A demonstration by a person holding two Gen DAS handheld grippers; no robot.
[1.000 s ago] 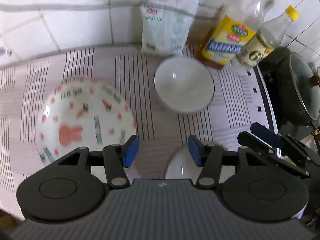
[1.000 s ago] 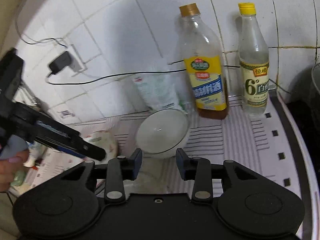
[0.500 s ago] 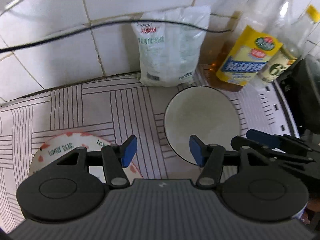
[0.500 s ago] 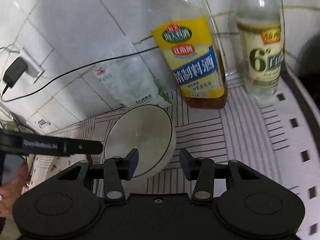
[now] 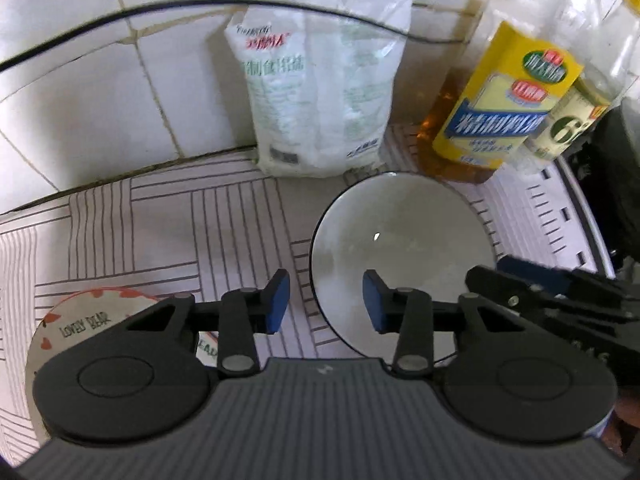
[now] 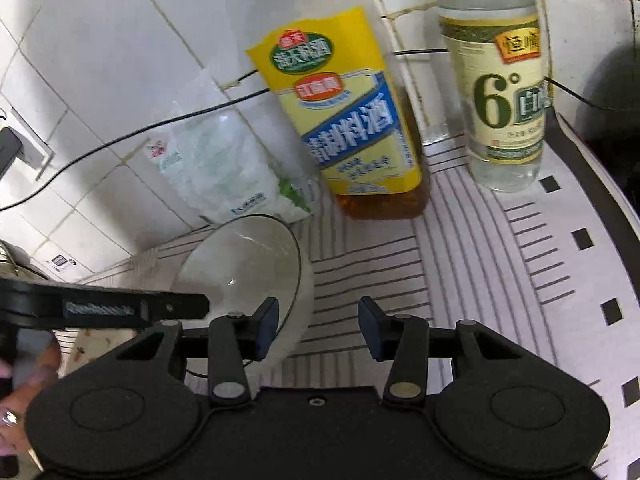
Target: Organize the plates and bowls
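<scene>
A plain white bowl (image 5: 400, 240) stands on the striped mat; it also shows in the right wrist view (image 6: 244, 264). My left gripper (image 5: 324, 300) is open, its jaws straddling the bowl's near left rim just above it. My right gripper (image 6: 316, 326) is open at the bowl's right side, with its left finger over the rim. A patterned bowl with red hearts and "LOVELY BEAR" lettering (image 5: 88, 316) sits at the lower left, partly hidden under my left gripper. The right gripper's fingers (image 5: 552, 292) reach in at the white bowl's right.
A white bag (image 5: 320, 96) leans on the tiled wall behind the bowl. A yellow-labelled bottle (image 6: 344, 120) and a clear vinegar bottle (image 6: 504, 92) stand at the back right. A black cable (image 5: 120, 16) runs along the wall. A dark pot (image 5: 624, 168) is at far right.
Both grippers have moved forward and closer to the white bowl. The patterned bowl has slid down out of the left view's middle. Both stay open.
</scene>
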